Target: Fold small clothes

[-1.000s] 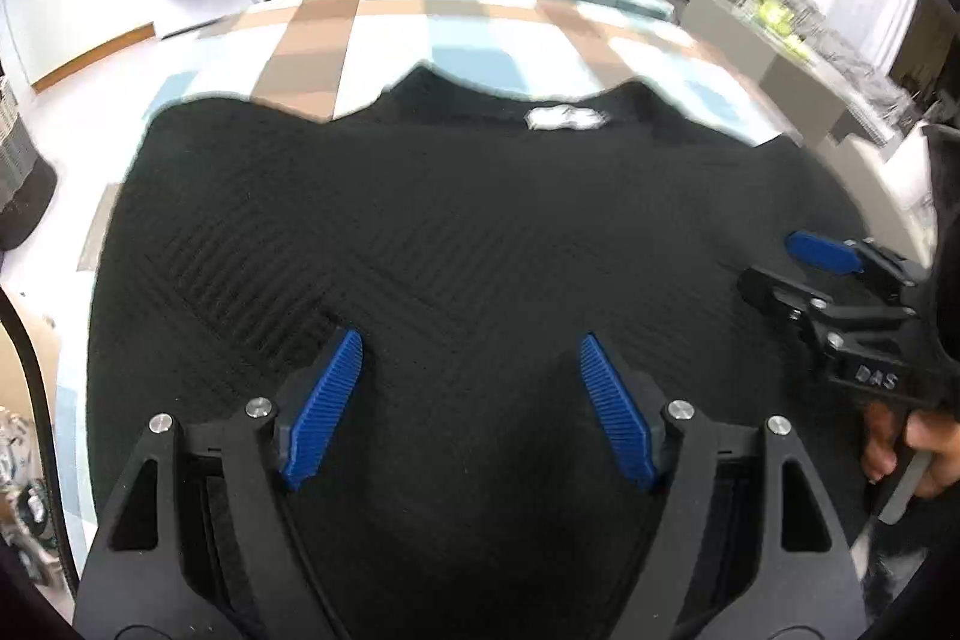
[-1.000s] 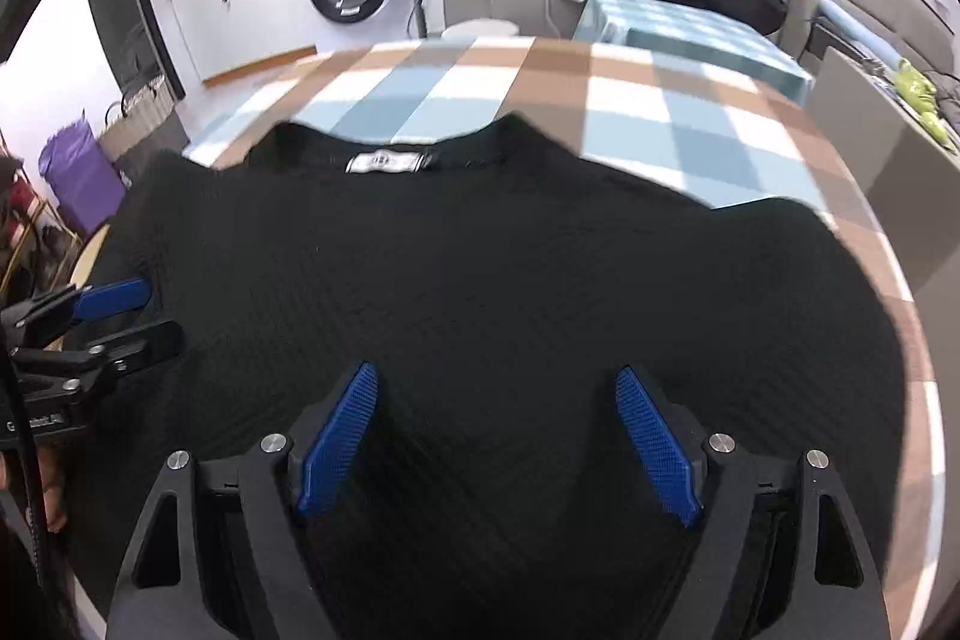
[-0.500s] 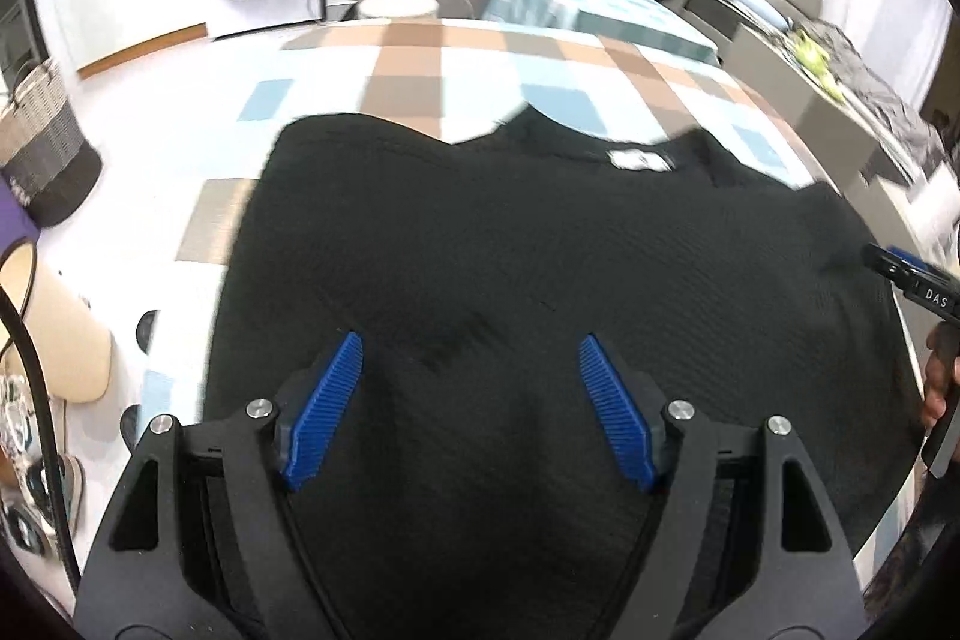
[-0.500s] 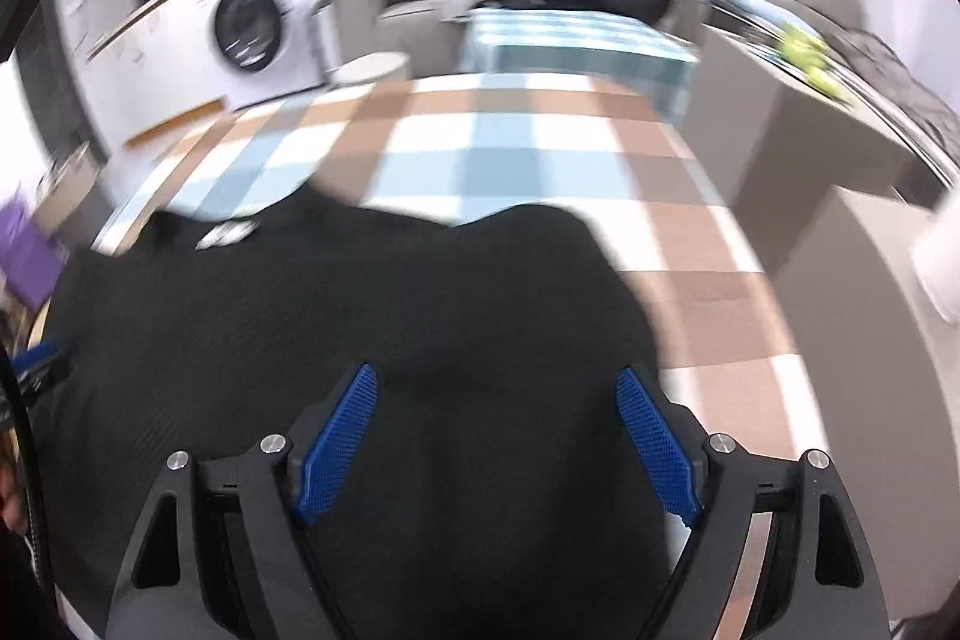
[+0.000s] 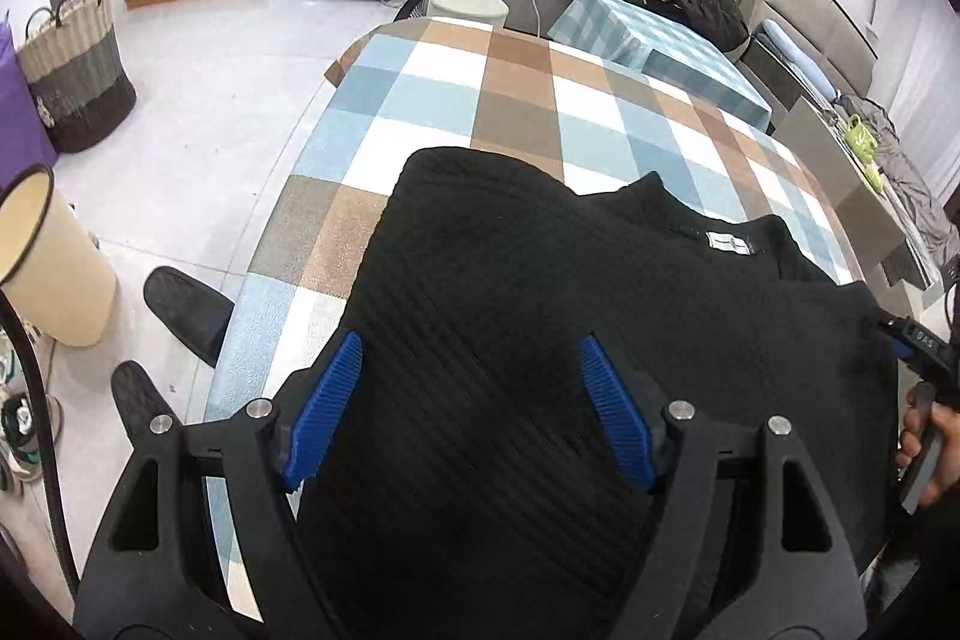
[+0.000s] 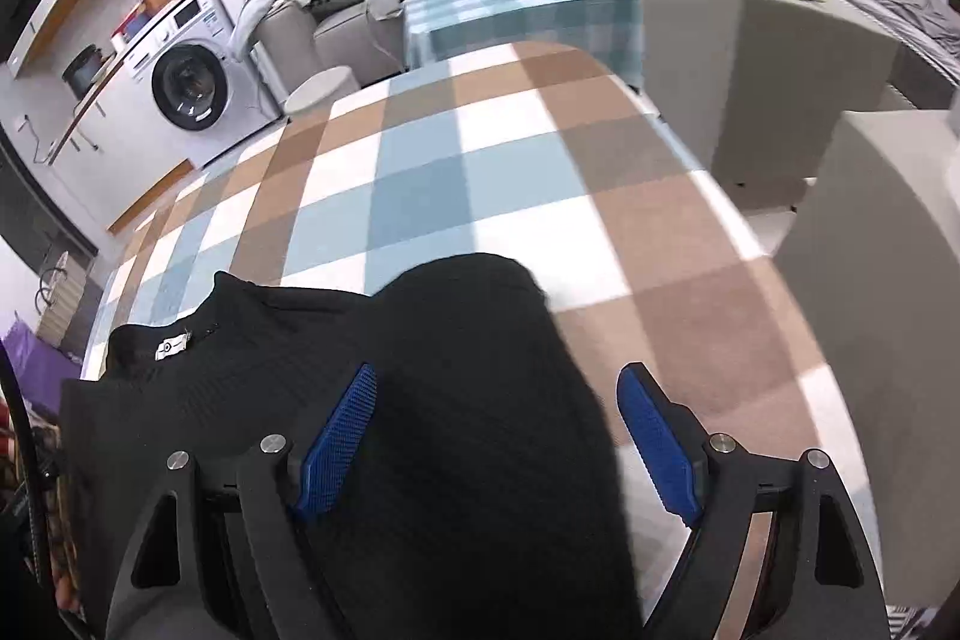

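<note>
Right under our fingers, both the left gripper (image 5: 468, 409) and right gripper (image 6: 498, 445) hung wide open, gripping nothing. We'd parked one over each shoulder of the black sweater (image 5: 540, 328), spread flat on the checked tablecloth (image 6: 420, 172), probably so the sides fold inward evenly.

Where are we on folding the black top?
Done: the black knit top lies spread flat on the checked tablecloth, neck label showing. No fold is visible.
In hand: nothing. The left claw and right claw are both open above the fabric, one near each side edge.
Left: all the folds.
</note>
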